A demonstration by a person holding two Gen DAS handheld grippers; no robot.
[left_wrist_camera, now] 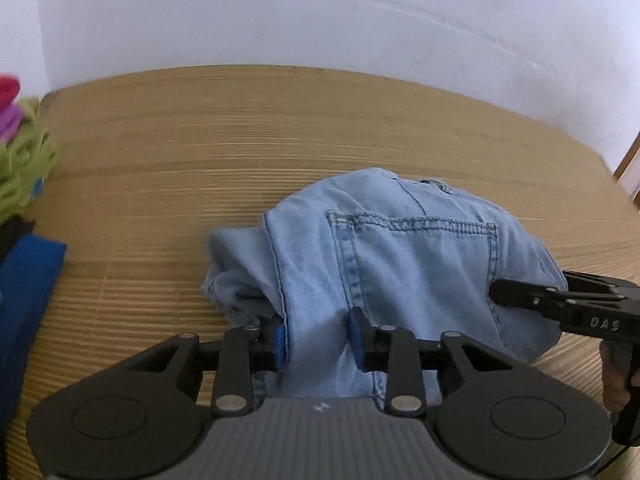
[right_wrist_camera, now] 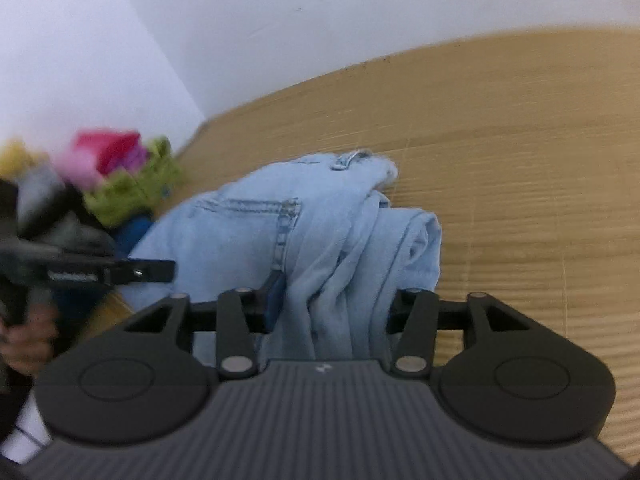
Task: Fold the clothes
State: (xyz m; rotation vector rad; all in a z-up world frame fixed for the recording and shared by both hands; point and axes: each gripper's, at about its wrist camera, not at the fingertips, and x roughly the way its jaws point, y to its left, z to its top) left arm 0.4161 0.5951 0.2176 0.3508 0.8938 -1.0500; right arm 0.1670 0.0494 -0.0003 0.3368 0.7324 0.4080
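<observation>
Both claws, left gripper and right gripper, clamp bunched light-blue jeans mid-mat, folding incomplete; unfolded clothes pile waits at the mat's far left corner.

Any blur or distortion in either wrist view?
Left wrist: mostly sharp, light-blue denim jeans stitching crisp; fisheye bows the woven bamboo mat edge. Right wrist: motion-smeared, colourful clothes pile and left gripper soft.
</observation>
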